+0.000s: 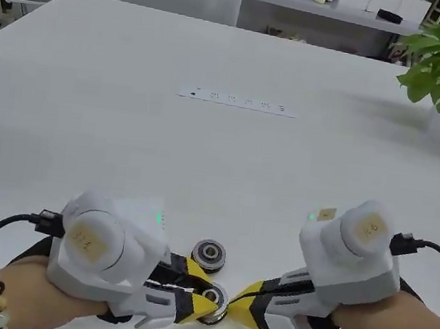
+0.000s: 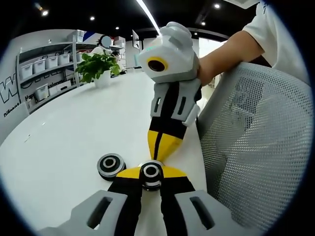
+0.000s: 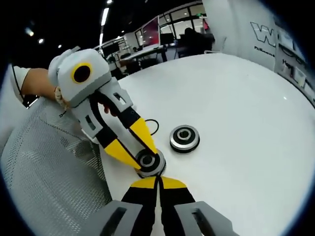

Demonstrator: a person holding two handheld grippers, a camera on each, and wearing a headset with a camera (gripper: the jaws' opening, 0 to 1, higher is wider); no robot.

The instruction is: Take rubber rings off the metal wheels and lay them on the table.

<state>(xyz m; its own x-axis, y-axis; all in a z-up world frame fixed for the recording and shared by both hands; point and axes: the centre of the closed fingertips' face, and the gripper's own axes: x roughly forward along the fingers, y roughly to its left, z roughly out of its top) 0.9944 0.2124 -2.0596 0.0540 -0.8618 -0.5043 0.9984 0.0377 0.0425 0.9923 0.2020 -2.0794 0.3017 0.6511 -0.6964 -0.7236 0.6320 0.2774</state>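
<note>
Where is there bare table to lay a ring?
Bare table between the loose wheel and the inset panel, and either side. Crowded at the near edge, where left claw and right claw meet on the held wheel.

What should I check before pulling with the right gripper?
1. Left gripper clamped on wheel: ok.
2. Right gripper touching that wheel's rim: ok.
3. Right gripper pinching anything: cannot tell.
4. Second wheel apart from both grippers: ok.
5. Bare table ahead for laying down: ok.
</note>
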